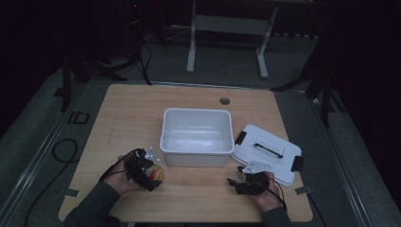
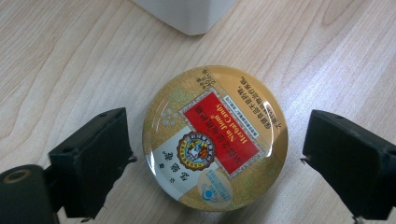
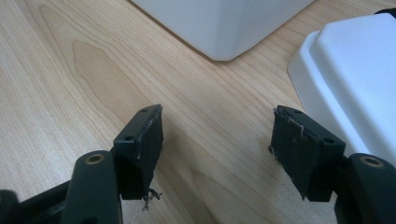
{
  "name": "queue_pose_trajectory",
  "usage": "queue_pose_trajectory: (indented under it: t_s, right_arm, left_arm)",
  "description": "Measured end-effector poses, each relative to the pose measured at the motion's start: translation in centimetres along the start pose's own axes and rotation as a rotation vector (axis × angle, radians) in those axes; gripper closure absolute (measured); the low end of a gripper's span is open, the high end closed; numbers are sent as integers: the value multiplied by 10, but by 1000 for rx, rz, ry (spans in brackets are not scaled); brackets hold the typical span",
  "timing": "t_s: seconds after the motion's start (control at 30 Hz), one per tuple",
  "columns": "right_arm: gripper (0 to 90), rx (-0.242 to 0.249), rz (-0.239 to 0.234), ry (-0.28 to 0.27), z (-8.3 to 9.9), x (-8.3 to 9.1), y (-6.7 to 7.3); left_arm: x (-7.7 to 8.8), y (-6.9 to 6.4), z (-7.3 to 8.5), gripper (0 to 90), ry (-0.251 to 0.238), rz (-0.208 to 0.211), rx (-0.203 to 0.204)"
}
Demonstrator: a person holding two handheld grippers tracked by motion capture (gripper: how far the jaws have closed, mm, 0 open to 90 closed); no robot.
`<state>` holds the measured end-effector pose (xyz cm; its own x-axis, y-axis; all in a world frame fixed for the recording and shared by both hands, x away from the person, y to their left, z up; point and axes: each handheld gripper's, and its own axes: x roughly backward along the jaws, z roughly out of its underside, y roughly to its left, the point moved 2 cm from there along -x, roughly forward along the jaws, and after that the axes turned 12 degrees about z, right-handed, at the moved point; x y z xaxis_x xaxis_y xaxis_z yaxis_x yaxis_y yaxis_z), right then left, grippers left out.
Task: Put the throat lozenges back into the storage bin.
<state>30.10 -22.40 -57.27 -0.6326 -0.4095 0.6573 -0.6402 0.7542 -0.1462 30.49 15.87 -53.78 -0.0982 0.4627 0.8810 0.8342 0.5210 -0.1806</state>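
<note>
A round gold candy tin (image 2: pixel 215 137) with a red label lies flat on the wooden table, between the two jaws of my left gripper (image 2: pixel 217 149). The jaws stand wide on either side of it with a small gap each side, so the gripper is open. In the high view the left gripper (image 1: pixel 150 176) sits over the tin (image 1: pixel 156 174) near the front left corner of the white bin (image 1: pixel 196 153). My right gripper (image 3: pixel 217 140) is open above bare wood; in the high view this gripper (image 1: pixel 235 181) is just in front of the white lid (image 1: pixel 267 152).
The empty white bin (image 2: pixel 187 16) stands mid-table, its corner close beyond both grippers. The white lid (image 3: pixel 355 79) with black latches lies flat to the bin's right, beside my right jaw. A round hole (image 1: pixel 224 100) is in the table's far side. Cables trail off left.
</note>
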Motion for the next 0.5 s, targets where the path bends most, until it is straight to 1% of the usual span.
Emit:
queue_pose_trajectory:
  t_s: [0.23,0.5]
  right_arm:
    - [338,0,0,0,0,0,0]
    - [338,0,0,0,0,0,0]
  left_arm:
    - [-2,0,-1,136,23,-11,-17]
    - [-4,1,-2,147,76,8,-35]
